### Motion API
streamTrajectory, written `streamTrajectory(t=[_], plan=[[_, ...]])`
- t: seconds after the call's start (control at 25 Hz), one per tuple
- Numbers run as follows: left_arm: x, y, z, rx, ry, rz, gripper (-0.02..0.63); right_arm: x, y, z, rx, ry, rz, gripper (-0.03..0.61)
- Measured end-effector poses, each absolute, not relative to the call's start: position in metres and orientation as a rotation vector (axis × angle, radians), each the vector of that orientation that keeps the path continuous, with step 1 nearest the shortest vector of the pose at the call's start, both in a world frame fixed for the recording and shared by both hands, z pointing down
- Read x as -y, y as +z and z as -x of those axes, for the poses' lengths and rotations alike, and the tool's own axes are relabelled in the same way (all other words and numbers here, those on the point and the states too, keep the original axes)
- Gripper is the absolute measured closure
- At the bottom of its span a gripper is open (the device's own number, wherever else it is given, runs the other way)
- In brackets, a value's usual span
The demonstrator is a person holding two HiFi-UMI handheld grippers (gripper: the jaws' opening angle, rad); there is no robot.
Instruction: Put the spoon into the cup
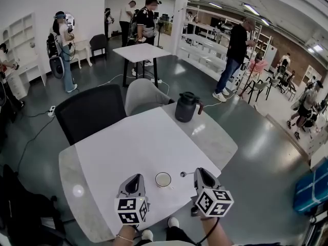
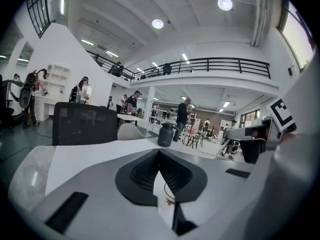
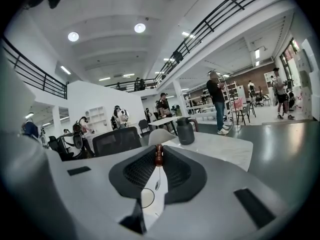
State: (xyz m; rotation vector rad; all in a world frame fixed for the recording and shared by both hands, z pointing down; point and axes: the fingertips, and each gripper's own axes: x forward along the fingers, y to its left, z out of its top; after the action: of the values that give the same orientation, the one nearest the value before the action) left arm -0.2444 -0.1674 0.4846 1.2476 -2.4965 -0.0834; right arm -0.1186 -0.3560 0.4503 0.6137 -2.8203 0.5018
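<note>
A small white cup [image 1: 163,179] stands on the white table [image 1: 128,147] near its front edge, between my two grippers. My right gripper [image 1: 199,174] is just right of the cup and is shut on the spoon [image 1: 183,174], whose bowl points left toward the cup. In the right gripper view the spoon's brown handle end [image 3: 159,155] is pinched at the jaw tips, and the cup's rim [image 3: 142,198] shows low in the gap. My left gripper [image 1: 134,181] sits just left of the cup, shut with nothing in it. The cup [image 2: 169,200] shows below its closed jaws.
A black jug [image 1: 186,106] stands at the table's far right corner. A black chair [image 1: 91,114] and a grey chair [image 1: 143,94] are pushed against the far side. Several people and another table [image 1: 141,52] are farther off on the floor.
</note>
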Motion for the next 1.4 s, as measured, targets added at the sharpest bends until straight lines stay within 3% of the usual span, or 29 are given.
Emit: streamTrajectory(t=[0.56, 1.4], plan=[[0.197, 0.497, 0.248, 2.569, -0.119, -1.009, 0.595, 0.403, 0.463, 0.162, 2.802, 0.482, -0.351, 0.515], [0.136, 0.527, 0.255, 2.544, -0.154, -0.869, 0.595, 0.345, 0.486, 0.186, 2.735, 0.467, -0.208, 0.515]])
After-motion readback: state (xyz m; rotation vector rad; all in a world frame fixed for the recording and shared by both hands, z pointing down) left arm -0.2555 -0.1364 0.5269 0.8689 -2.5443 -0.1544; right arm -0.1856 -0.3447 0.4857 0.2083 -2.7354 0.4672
